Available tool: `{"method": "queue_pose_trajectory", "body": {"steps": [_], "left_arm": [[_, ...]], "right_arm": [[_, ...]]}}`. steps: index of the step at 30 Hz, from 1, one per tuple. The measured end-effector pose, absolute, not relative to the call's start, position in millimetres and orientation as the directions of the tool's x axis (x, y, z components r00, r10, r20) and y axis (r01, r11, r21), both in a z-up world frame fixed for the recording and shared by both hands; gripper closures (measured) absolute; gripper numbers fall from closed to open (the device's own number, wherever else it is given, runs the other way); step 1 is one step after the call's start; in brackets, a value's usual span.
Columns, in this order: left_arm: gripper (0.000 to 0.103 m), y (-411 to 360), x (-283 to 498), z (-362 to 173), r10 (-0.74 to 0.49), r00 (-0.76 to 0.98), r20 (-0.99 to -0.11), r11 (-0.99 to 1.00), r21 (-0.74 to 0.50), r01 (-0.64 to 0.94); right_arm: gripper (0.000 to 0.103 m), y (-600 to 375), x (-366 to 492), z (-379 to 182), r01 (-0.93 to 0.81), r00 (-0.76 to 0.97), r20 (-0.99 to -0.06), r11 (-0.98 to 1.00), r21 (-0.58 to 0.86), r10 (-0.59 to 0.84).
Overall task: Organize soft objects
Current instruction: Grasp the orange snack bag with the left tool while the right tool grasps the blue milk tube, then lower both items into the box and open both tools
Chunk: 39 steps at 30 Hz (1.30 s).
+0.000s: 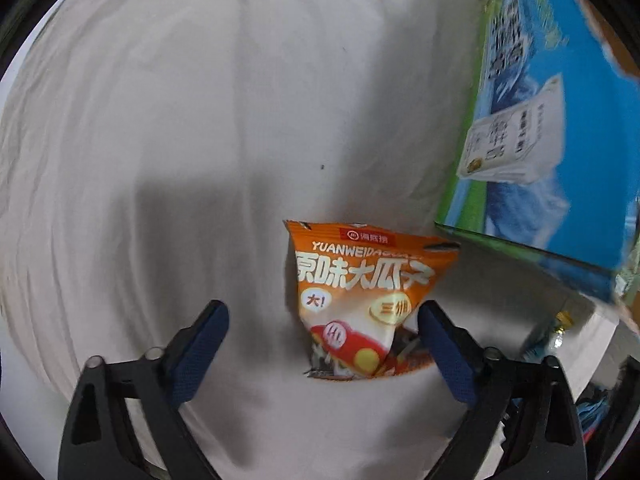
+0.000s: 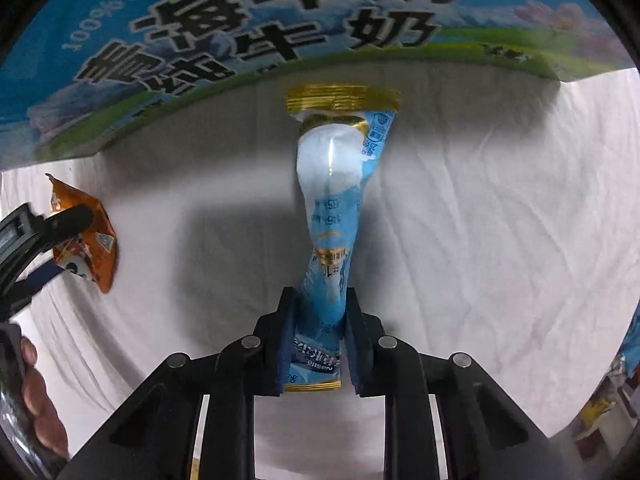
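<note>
Now | right gripper (image 2: 316,320) clamps sachet (image 2: 332,200), box (image 2: 280,20) ahead | left gripper (image 1: 324,320) open around snack bag (image 1: 360,288) | close squarely, gently.

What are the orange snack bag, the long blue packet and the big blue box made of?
Orange sunflower seed bag: likely glossy plastic film, crinkled, crimped top seal. Blue sachet: shiny plastic or foil laminate, with a highlight streak and gold seals, bending limply. Milk carton box: probably printed cardboard, with flat faces and sharp folded edges.
</note>
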<state>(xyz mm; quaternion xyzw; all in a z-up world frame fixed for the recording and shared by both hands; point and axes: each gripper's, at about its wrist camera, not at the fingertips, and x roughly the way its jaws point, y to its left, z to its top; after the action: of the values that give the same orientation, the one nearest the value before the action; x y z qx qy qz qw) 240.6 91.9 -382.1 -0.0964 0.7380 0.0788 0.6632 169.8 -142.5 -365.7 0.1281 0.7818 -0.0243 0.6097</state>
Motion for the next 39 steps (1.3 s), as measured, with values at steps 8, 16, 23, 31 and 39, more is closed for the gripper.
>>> {"method": "queue_pose_trajectory", "body": {"steps": [8,16,23,31,39], "left_arm": [[0.051,64.0,221.7,-392.3,0.014,-0.094,-0.996,0.987,0.029,-0.158],[0.052,33.0,166.8,-355.7,0.043,-0.044,-0.998,0.991,0.048,-0.123],[0.052,-5.6,146.2,-259.6,-0.068,0.096,-0.993,0.991,-0.079,-0.109],[0.052,-5.0,231.8,-184.7,-0.118,0.234,-0.965,0.984,-0.145,-0.102],[0.052,-9.1,296.0,-215.1,-0.156,0.153,-0.976,0.978,-0.174,-0.115]], "right_arm": [[0.088,-155.4,151.1,-352.2,0.161,-0.23,-0.959,0.979,0.127,0.162],[0.089,-168.9,138.7,-298.8,0.13,-0.161,-0.957,0.966,0.223,0.242],[0.089,-200.7,146.4,-214.5,0.218,-0.02,-0.91,0.89,0.401,0.415],[0.089,-233.9,209.5,-154.5,0.391,0.245,-0.855,0.76,0.519,0.457],[0.089,-258.9,250.1,-187.6,0.554,0.314,-0.842,0.636,0.537,0.438]]}}
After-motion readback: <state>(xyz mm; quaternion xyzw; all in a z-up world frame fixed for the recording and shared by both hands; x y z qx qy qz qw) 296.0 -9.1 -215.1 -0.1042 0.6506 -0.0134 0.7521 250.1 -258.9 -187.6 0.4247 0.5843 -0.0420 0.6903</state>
